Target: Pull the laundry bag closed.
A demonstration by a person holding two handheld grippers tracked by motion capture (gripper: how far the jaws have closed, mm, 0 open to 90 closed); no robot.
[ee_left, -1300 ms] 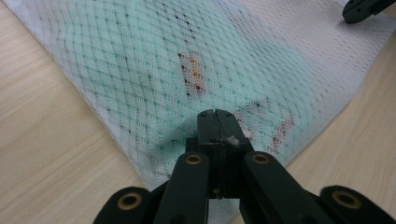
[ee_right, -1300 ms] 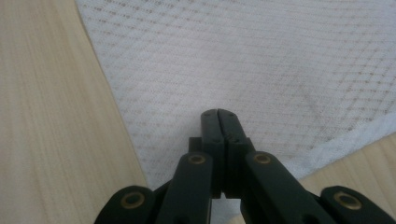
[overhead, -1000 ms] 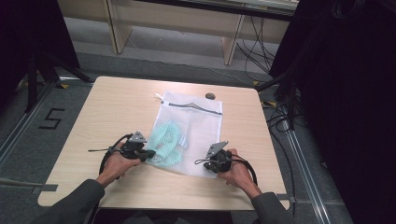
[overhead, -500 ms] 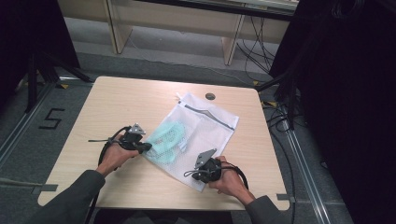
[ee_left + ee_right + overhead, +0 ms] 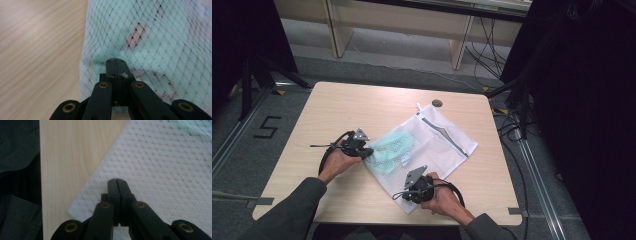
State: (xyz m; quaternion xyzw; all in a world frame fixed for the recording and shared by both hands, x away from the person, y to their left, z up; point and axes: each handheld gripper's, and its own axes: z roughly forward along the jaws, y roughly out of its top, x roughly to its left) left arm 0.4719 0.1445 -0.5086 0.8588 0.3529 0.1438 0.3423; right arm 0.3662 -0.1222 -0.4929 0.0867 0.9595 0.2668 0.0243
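A white mesh bag (image 5: 432, 145) holding a mint-green garment (image 5: 393, 147) is laid diagonally on the desk (image 5: 362, 107). The left tool (image 5: 115, 65) is clamped on the bag's edge beside the garment. The right tool (image 5: 117, 185) is pinched closed on the bag's near corner.

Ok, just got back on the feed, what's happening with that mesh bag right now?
A person is working a white mesh laundry bag on the wooden table with a gripper in each hand. The left gripper is shut on the bag's edge, right where the green garment shows through the mesh. The right gripper is shut on the bag's near corner. The bag lies flat, at a slant across the table.
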